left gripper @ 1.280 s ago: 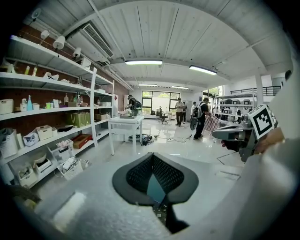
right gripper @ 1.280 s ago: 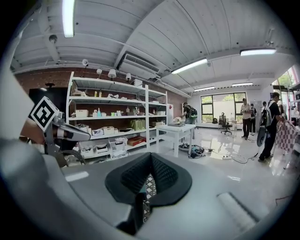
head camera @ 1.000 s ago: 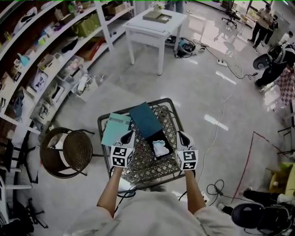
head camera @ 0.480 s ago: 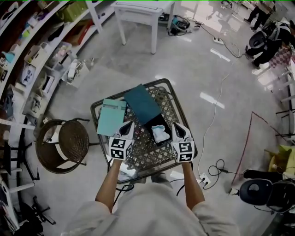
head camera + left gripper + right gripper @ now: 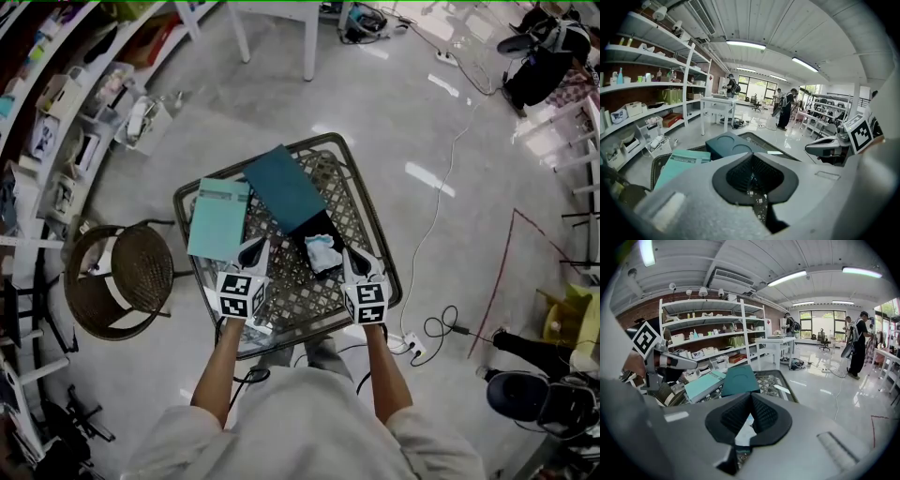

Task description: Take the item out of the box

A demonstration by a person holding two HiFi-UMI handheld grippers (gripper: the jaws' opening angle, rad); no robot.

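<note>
- Left gripper, right gripper: tongs of both pressed together, pinching nothing, over lattice table.
- White crumpled item lies inside open black box, just left of right gripper.

Long ceiling tube lights and daylight from far windows lit the room brightly and evenly. The glossy floor threw white glare streaks. Both gripper views were heavily fisheyed with black corners, and the left gripper and right gripper loomed soft and unfocused
</note>
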